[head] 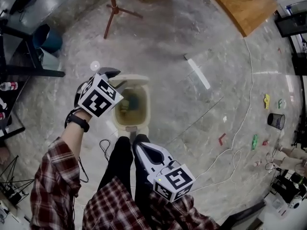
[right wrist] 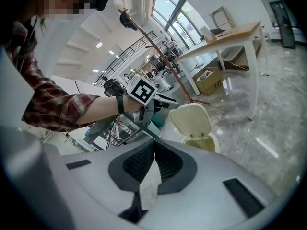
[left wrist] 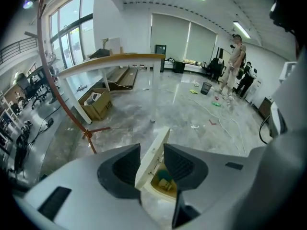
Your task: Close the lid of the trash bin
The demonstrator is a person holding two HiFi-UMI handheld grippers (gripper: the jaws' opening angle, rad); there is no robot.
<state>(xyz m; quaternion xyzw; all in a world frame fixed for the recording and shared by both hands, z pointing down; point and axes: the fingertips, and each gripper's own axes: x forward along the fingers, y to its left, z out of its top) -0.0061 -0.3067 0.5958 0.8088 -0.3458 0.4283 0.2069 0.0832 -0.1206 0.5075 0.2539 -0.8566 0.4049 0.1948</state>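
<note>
The cream trash bin [head: 145,107] stands open on the marble floor in front of my feet, with rubbish inside. Its lid [right wrist: 192,119] stands upright behind the opening. My left gripper [head: 111,74] hovers at the bin's far left corner, open. In the left gripper view the lid [left wrist: 154,152] shows edge-on through the gap of the left gripper [left wrist: 152,159], and the pads do not press on it. My right gripper [head: 136,139] hangs just short of the bin's near edge. The right gripper [right wrist: 154,145] is shut, pads meeting and nothing held.
A red tripod stand [head: 113,11] and a wooden table [head: 240,4] are beyond the bin. A blue bucket [head: 48,38] sits at the left by dark desks. Cables [head: 240,143], small litter and a black mesh cup [head: 276,121] lie to the right. People [left wrist: 237,61] stand far off.
</note>
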